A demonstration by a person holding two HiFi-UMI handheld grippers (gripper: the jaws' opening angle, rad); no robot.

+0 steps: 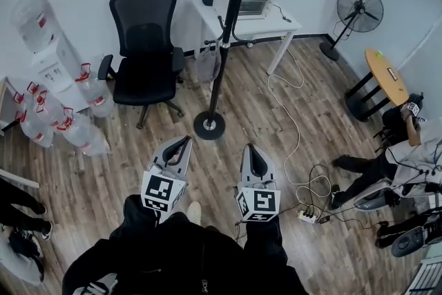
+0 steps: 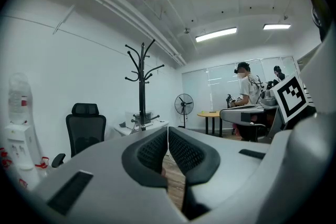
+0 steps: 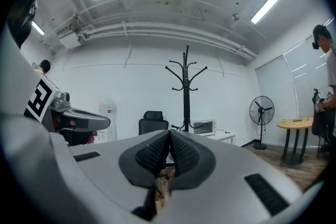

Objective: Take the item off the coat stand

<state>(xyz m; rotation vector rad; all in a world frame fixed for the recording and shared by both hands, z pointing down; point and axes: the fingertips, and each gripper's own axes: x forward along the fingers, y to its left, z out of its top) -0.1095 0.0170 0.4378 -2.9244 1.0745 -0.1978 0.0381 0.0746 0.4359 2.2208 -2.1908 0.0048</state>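
Beside the lower hooks of the coat stand (image 1: pixel 217 86) a pale, greyish item (image 1: pixel 206 65) shows against the pole; you cannot tell from these views whether it hangs there. Short of the stand's round base, your left gripper (image 1: pixel 185 141) and right gripper (image 1: pixel 250 148) point toward it side by side, both well apart from the pole. Each one's ribbed pads are pressed together, with nothing caught between them and nothing touched. Left of the stand sits a black office chair (image 1: pixel 145 38), behind it a white desk (image 1: pixel 276 24), and far to its right a floor fan (image 1: pixel 359 10)
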